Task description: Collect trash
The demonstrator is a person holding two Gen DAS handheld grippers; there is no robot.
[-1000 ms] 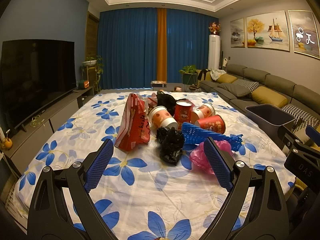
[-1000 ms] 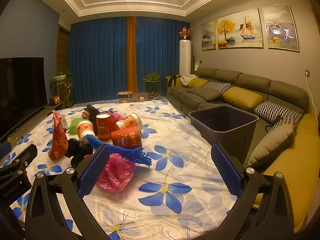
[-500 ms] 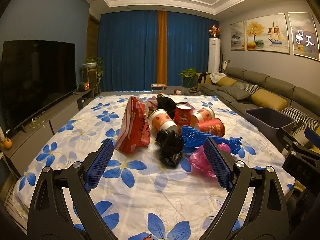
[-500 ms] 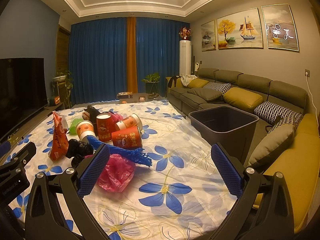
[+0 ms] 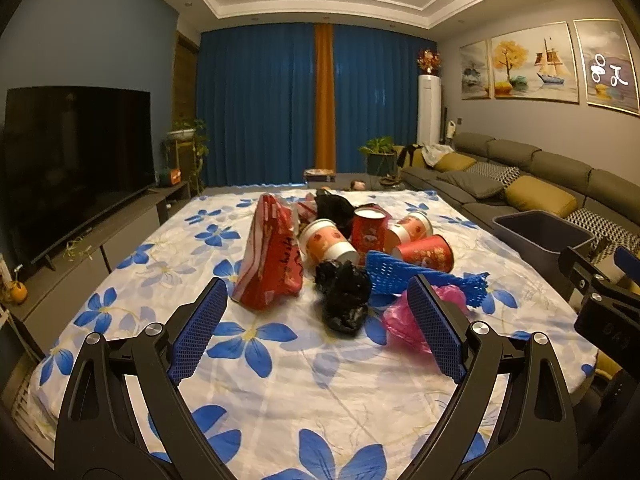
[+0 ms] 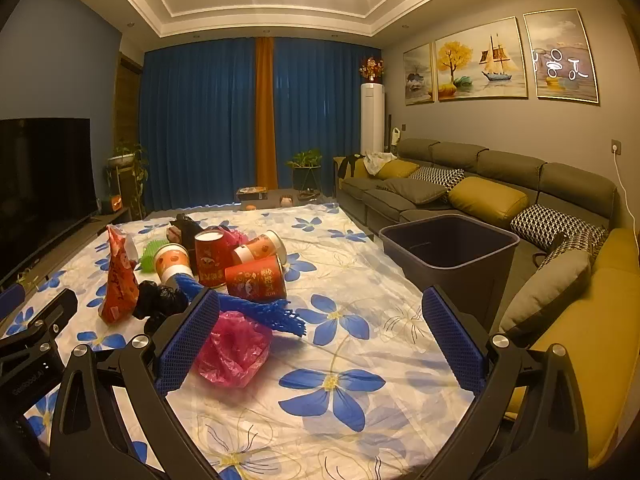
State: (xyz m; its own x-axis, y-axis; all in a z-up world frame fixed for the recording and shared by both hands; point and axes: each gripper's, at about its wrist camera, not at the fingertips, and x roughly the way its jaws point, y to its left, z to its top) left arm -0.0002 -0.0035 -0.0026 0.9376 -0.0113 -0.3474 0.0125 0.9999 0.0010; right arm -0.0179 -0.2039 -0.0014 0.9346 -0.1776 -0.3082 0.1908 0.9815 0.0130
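Trash pile (image 5: 344, 256) beyond left tool (image 5: 316, 334) (spread)

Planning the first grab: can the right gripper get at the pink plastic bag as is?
Probably yes. The right gripper is open, the pink plastic bag lies nearest, by its left finger; only the blue foam net overlaps its far edge.

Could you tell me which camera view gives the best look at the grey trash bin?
The right wrist view: the grey trash bin shows whole there, rim, open mouth and front wall, beside the sofa at the table's edge. In the left wrist view only its upper part appears at the far right, partly hidden behind the right gripper.
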